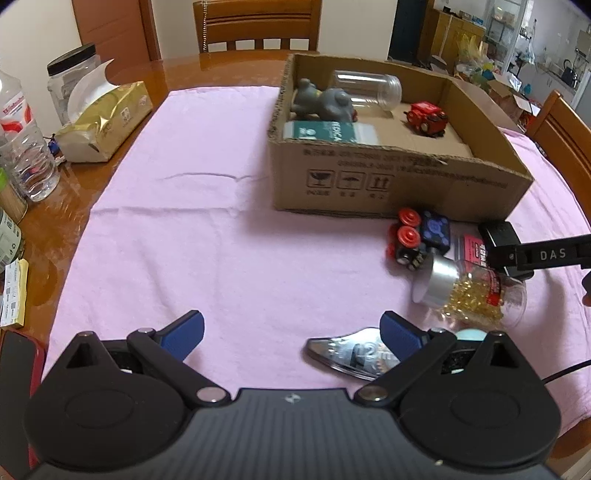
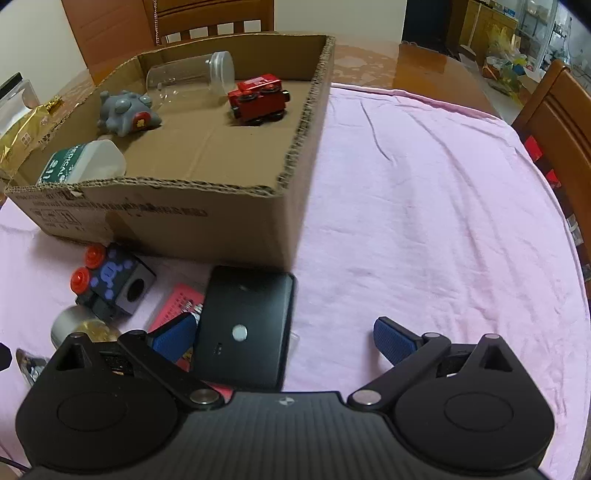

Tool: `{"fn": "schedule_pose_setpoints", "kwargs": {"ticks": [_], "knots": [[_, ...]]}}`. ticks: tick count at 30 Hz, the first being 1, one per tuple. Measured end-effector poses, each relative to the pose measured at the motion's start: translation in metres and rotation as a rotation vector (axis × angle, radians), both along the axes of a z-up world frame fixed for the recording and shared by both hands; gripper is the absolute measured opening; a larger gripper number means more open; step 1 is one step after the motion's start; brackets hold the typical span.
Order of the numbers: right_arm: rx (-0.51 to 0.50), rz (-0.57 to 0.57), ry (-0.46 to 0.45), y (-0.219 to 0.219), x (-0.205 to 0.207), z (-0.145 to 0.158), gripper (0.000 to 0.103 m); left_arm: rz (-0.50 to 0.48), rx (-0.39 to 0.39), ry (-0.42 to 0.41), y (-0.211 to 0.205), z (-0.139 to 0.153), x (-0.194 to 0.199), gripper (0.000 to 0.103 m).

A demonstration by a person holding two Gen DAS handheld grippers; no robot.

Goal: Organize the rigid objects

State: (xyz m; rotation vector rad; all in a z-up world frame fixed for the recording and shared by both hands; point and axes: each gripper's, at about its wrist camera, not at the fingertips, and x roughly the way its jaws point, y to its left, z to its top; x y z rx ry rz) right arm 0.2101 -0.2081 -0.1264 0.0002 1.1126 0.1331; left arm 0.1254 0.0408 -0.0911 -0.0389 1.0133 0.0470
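Observation:
A cardboard box [image 1: 399, 177] [image 2: 159, 218] on the pink cloth holds a grey toy [image 1: 325, 101], a clear jar [image 1: 369, 88], a red toy car [image 1: 426, 118] and a green-white medical box [image 1: 332, 133]. Outside its front lie a blue and red toy train [image 1: 419, 238] [image 2: 110, 282], a capsule jar [image 1: 465, 291], a black box [image 2: 245, 326] and a silver foil packet [image 1: 351, 352]. My left gripper [image 1: 291, 332] is open above the cloth, the packet at its right finger. My right gripper [image 2: 284, 338] is open, the black box between its fingers.
A gold tissue pack [image 1: 107, 122], a plastic bottle [image 1: 22, 144] and a black-lidded jar [image 1: 72, 79] stand on the wooden table at the left. A red phone [image 1: 18, 387] lies near left. Wooden chairs [image 1: 258, 26] [image 2: 554, 122] surround the table.

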Motion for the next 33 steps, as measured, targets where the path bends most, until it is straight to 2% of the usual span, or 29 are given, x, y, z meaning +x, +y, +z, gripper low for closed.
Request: {"fn": "schedule_pose_setpoints", "kwargs": {"ticks": [19, 21, 26, 33], "knots": [[-0.041, -0.064, -0.012, -0.065, -0.003, 0.0, 0.103, 0.005, 0.002, -0.008, -0.02, 0.003, 0.001, 0.101], [-0.055, -0.069, -0.017, -0.065, -0.002, 0.002, 0.103, 0.008, 0.002, -0.008, -0.02, 0.003, 0.001, 0.101], [-0.019, -0.018, -0.044, -0.052, 0.005, 0.008, 0.103, 0.008, 0.003, -0.011, -0.022, 0.004, 0.003, 0.101], [-0.046, 0.056, -0.072, -0.024, 0.022, -0.005, 0.103, 0.011, 0.007, 0.001, -0.022, 0.002, 0.001, 0.101]]}}
